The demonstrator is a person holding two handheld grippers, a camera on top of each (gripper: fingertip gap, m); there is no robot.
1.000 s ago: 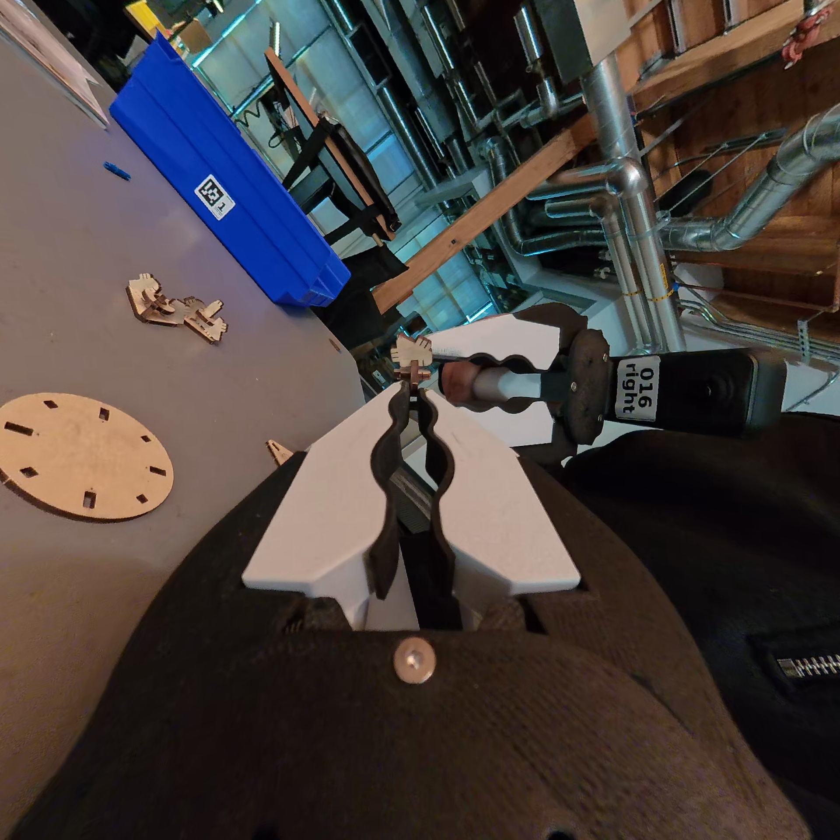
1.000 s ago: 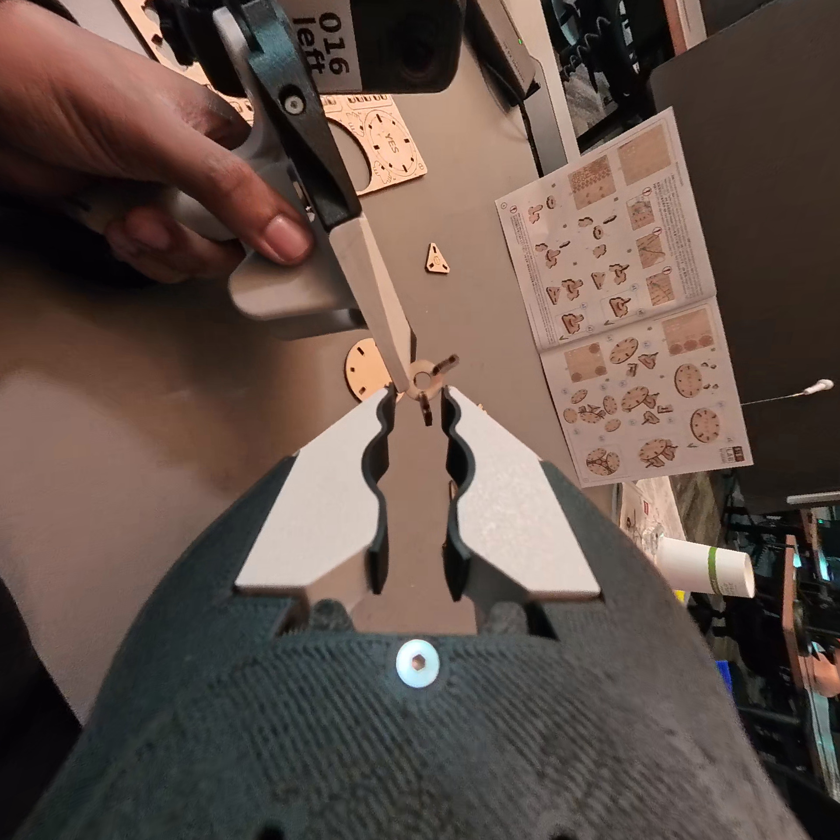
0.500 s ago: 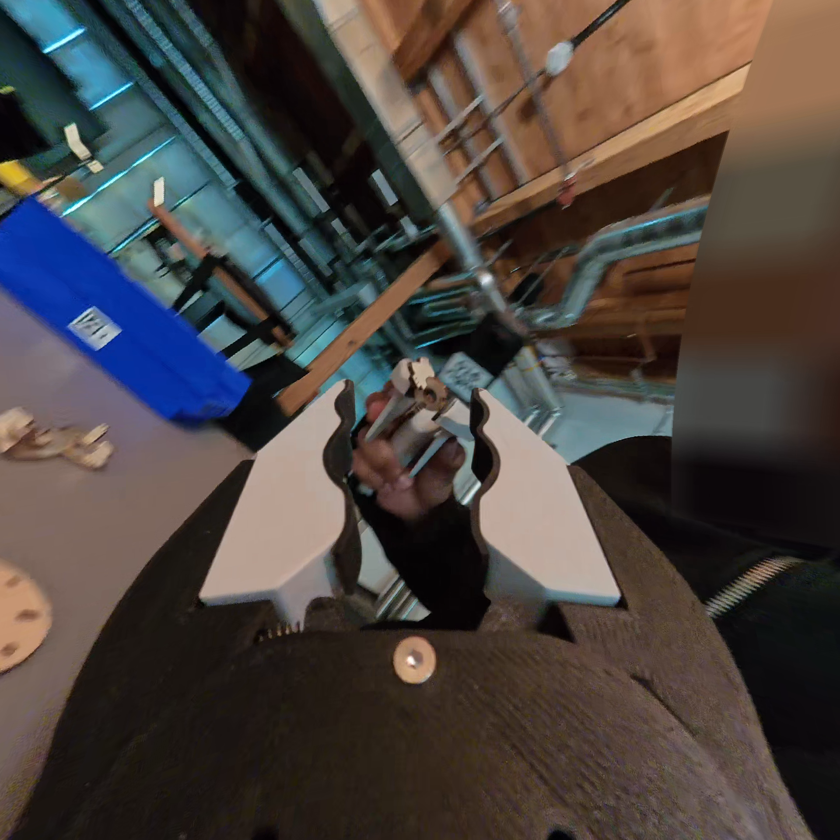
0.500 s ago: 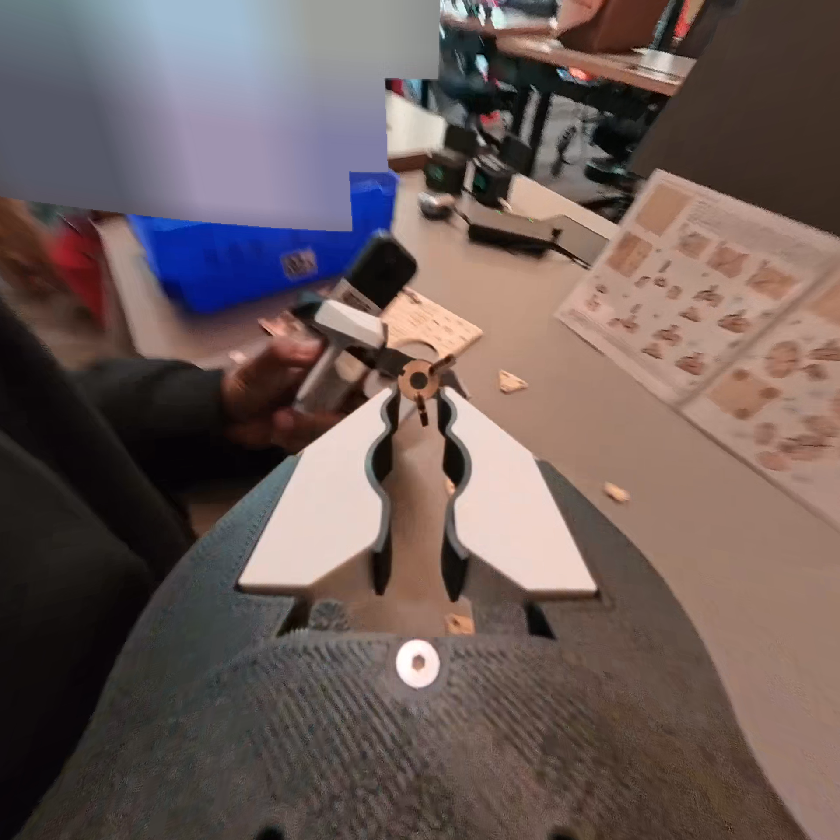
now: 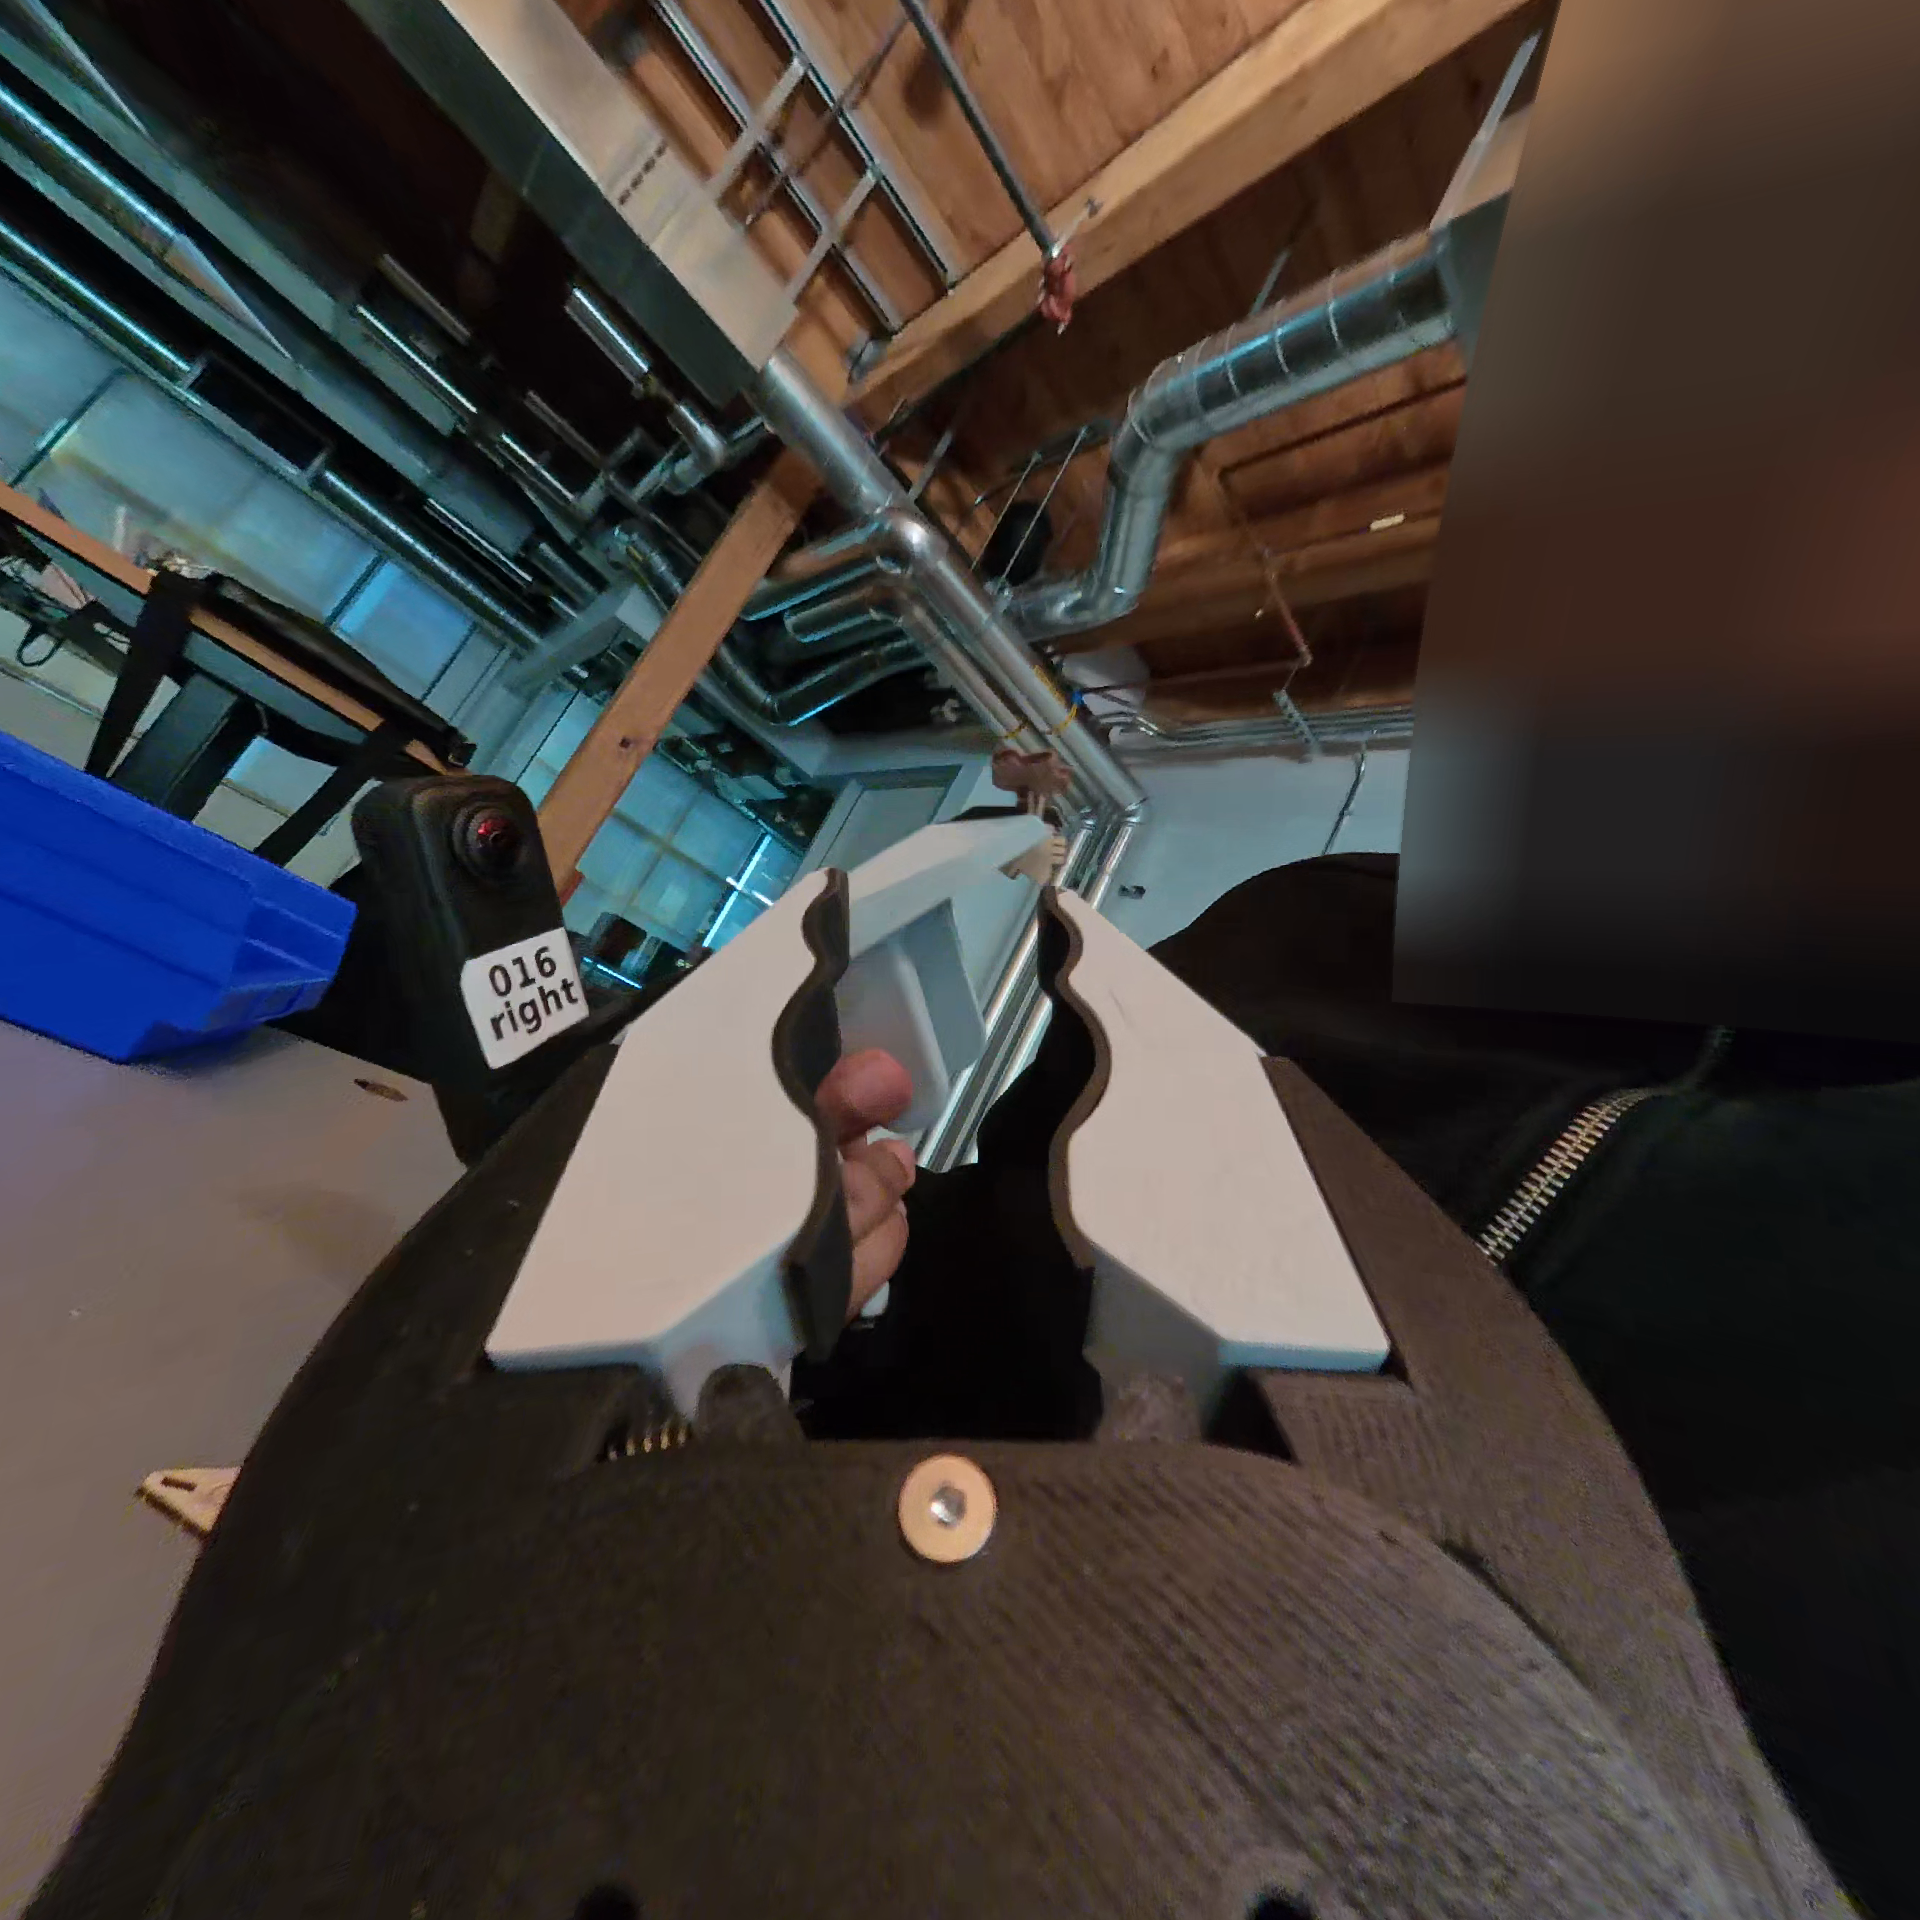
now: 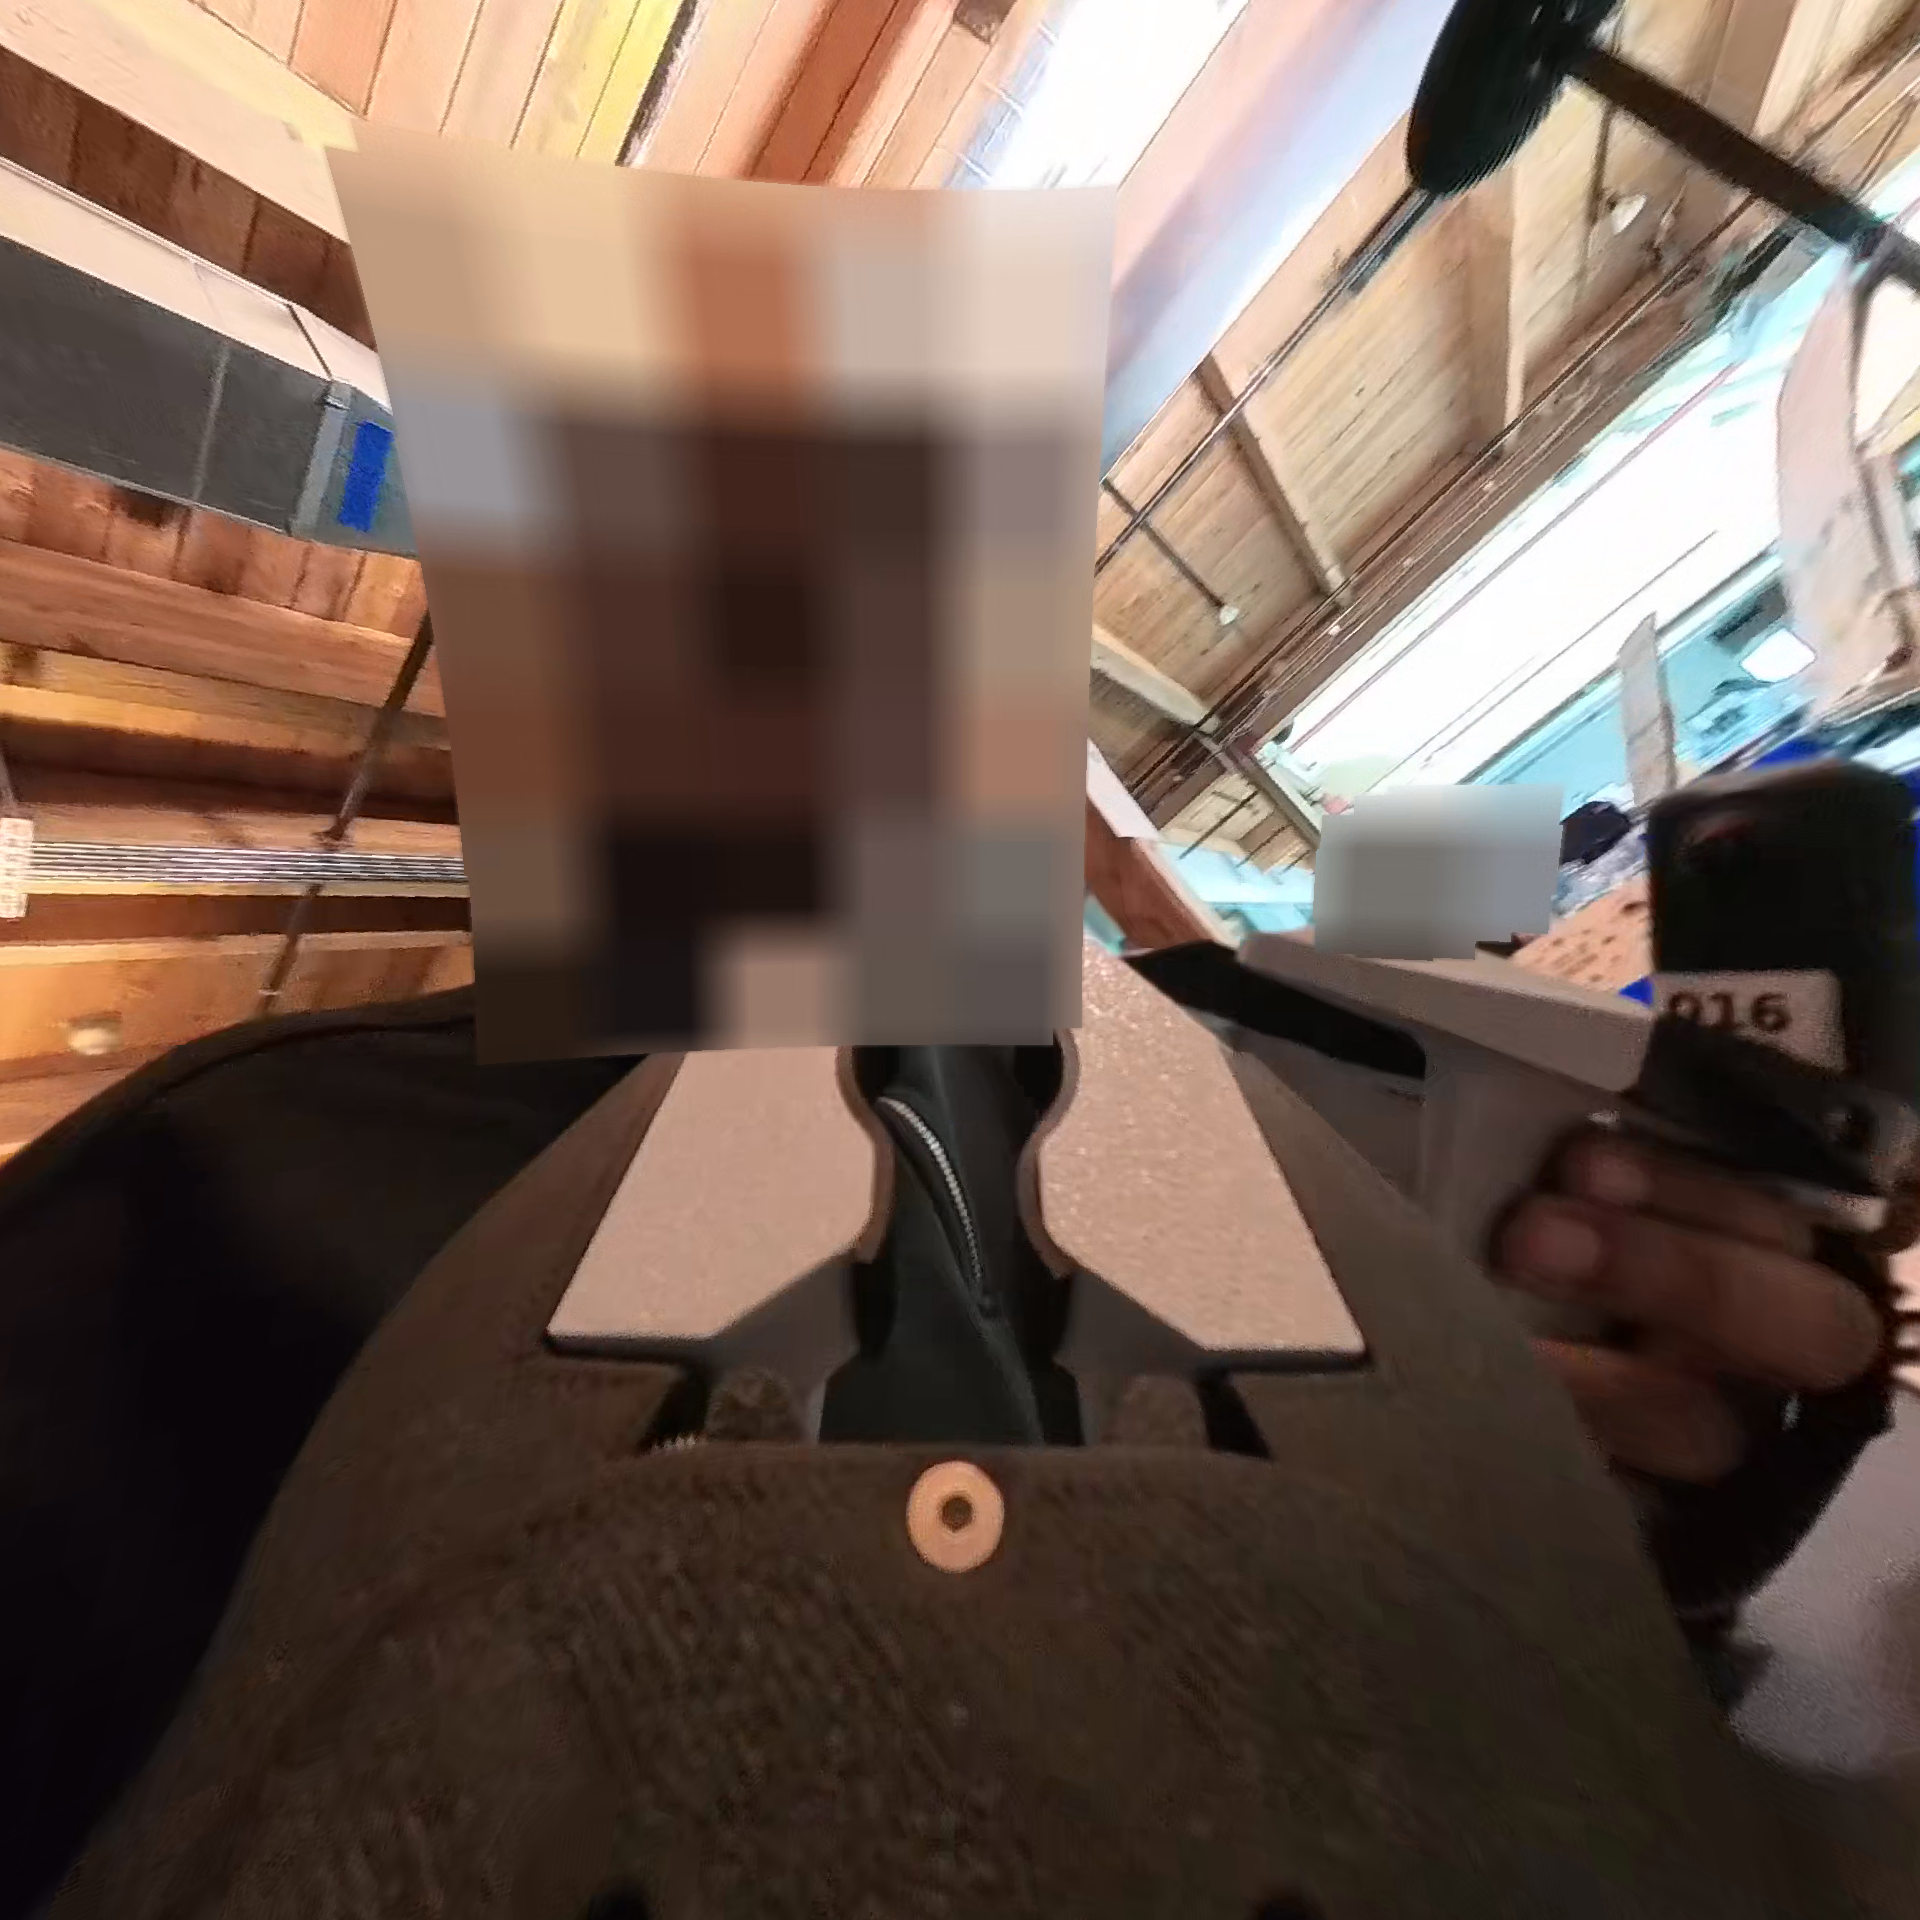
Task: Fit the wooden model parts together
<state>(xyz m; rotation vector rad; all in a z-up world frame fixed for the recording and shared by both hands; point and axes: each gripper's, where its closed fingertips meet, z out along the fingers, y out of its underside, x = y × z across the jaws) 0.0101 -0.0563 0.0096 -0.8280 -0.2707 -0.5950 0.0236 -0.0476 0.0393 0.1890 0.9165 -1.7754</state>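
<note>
Blue bin (image 5: 156, 914), far left on grey table (image 5: 208, 1195). Small wooden piece (image 5: 187, 1496), near left table edge. Silver duct (image 5: 1247, 395) and pipes (image 5: 935, 582) overhead. Wooden beams (image 6: 156, 644). Black zipped jacket (image 5: 1662, 1195), right.

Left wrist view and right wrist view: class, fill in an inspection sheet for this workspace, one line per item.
Surface: grey table, mostly bare where it shows.
Job's things: small wooden piece, raised in the air.
Clutter: blue bin at the table's far edge; wooden scrap on the table.
Grippers: left gripper open, nothing between its pads; right gripper has the wooden piece at its fingertips, and a hand holds it.
Cables: nothing seen.
Surroundings: metal pipes and wooden beams overhead; a person's dark zipped jacket close by.
</note>
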